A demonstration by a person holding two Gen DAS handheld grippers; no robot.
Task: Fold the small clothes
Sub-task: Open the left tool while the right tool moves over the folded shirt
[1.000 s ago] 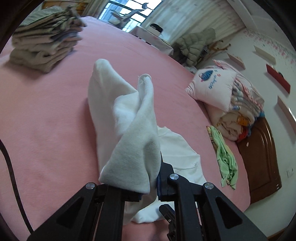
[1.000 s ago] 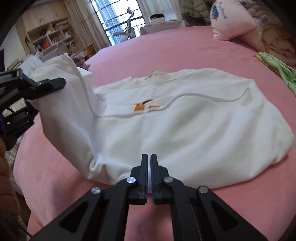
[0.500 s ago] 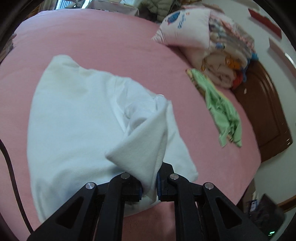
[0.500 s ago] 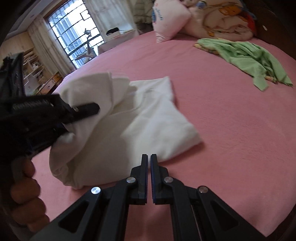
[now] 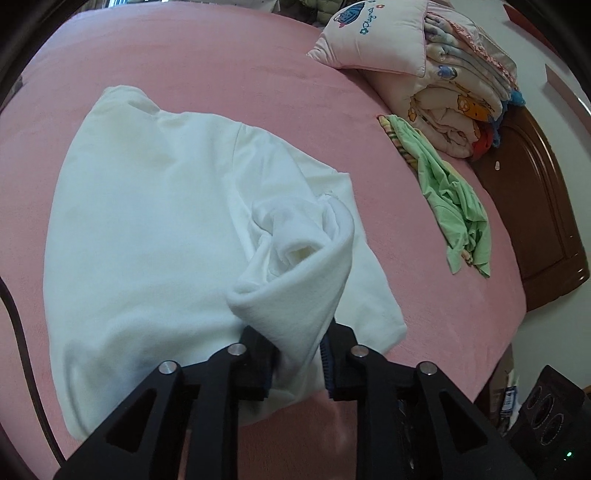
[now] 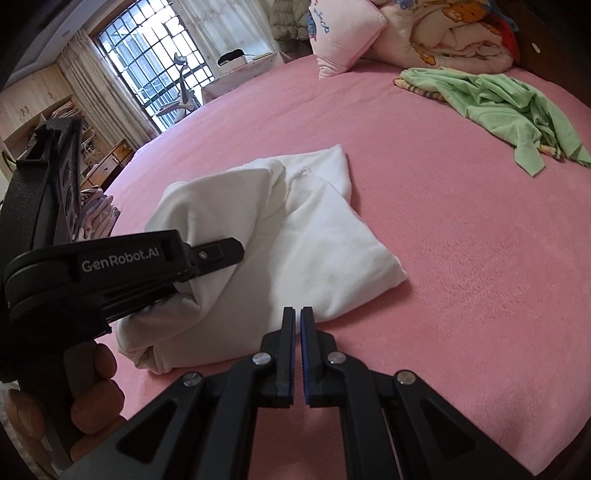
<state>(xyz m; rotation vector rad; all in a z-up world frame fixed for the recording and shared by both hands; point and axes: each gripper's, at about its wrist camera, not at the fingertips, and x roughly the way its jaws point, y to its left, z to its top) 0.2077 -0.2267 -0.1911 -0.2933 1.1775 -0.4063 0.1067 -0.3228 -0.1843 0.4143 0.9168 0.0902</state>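
Observation:
A white shirt (image 5: 147, 221) lies part-folded on the pink bed (image 5: 221, 74). One side of it is turned over the body in a loose roll. My left gripper (image 5: 299, 354) sits low at the shirt's near edge. Its jaws are opening, and the rolled fold of white cloth still lies between them with a blue pad (image 5: 325, 354) showing beside it. In the right wrist view the shirt (image 6: 314, 229) is a bundle, with a left gripper finger (image 6: 218, 253) resting on its left side. My right gripper (image 6: 297, 314) is shut and empty, just short of the bundle's near edge.
A crumpled green garment (image 5: 454, 206) lies near the headboard (image 5: 535, 206), by a pink pillow (image 5: 376, 33) and rolled bedding (image 5: 461, 92). Folded clothes (image 6: 96, 218) sit at the bed's far left. A hand (image 6: 96, 387) holds the left gripper. A speaker (image 5: 554, 417) stands on the floor.
The left gripper carried the raised white fold across and down onto the shirt, then its jaws parted. The right gripper swung from the shirt's hem to its corner and stayed shut.

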